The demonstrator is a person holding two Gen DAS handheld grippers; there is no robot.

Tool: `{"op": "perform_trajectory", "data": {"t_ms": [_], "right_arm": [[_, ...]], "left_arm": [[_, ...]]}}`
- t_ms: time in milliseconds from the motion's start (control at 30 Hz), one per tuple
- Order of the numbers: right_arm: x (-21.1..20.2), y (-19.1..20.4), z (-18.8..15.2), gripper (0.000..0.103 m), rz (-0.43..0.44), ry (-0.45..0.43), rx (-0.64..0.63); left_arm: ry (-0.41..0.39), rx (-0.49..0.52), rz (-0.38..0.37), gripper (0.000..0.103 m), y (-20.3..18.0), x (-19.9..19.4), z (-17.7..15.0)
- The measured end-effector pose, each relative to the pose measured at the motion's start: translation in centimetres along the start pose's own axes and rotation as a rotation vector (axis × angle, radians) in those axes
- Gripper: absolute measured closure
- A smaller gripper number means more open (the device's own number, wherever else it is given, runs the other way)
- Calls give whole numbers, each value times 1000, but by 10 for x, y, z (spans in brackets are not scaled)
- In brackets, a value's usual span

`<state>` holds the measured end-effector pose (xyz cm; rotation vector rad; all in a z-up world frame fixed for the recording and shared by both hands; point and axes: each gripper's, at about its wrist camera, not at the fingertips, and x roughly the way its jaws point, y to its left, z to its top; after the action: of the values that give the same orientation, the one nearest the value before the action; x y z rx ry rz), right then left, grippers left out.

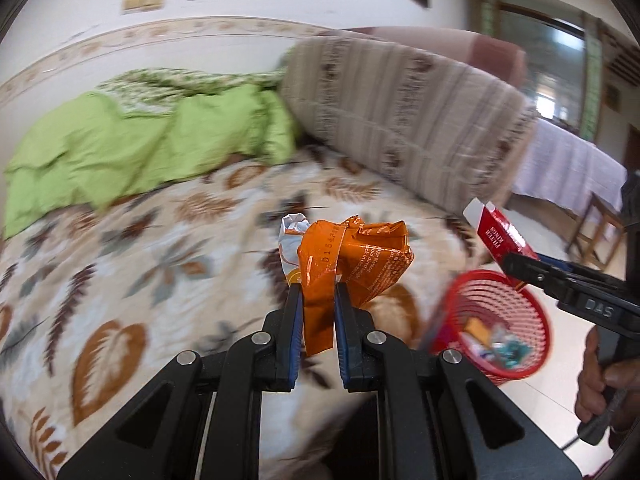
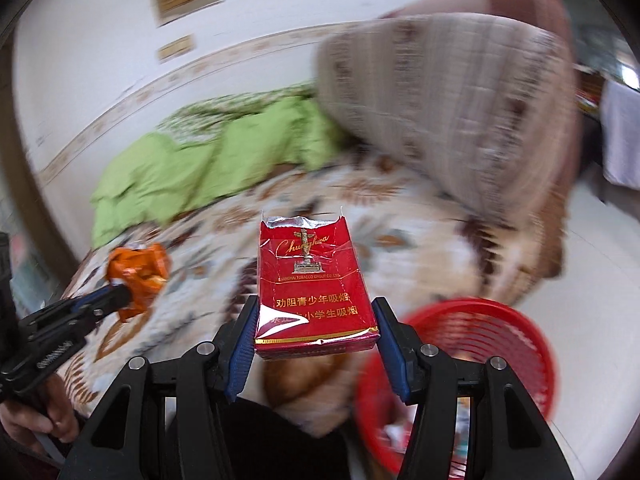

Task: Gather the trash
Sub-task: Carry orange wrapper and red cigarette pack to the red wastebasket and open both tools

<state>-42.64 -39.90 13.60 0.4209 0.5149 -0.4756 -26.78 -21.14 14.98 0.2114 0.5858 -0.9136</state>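
My left gripper (image 1: 317,294) is shut on a crumpled orange wrapper (image 1: 356,258) and holds it above the leaf-patterned bed. It also shows at the left of the right wrist view (image 2: 138,274). My right gripper (image 2: 316,312) is shut on a red cigarette pack (image 2: 310,280), torn open at the top. In the left wrist view the pack (image 1: 500,240) hangs over the red basket (image 1: 520,300). The red basket (image 2: 500,344) stands on the floor beside the bed, with several scraps inside.
The bed (image 1: 160,248) has a leaf-patterned cover. A green quilt (image 1: 140,152) lies at its far left by the wall. A large striped rolled blanket (image 1: 400,120) lies at its far right. A wooden stool (image 1: 596,236) and a covered table (image 1: 568,160) stand beyond.
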Motion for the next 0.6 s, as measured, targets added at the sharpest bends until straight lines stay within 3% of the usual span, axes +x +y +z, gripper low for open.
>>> {"op": "perform_trajectory", "data": {"t_ms": [333, 600], "right_arm": [[-39, -82, -5, 44, -133, -12, 134], [-38, -113, -15, 44, -151, 12, 194]], "left_arm": [[104, 91, -241, 89, -97, 43, 19], [191, 159, -312, 89, -142, 74, 11]]}}
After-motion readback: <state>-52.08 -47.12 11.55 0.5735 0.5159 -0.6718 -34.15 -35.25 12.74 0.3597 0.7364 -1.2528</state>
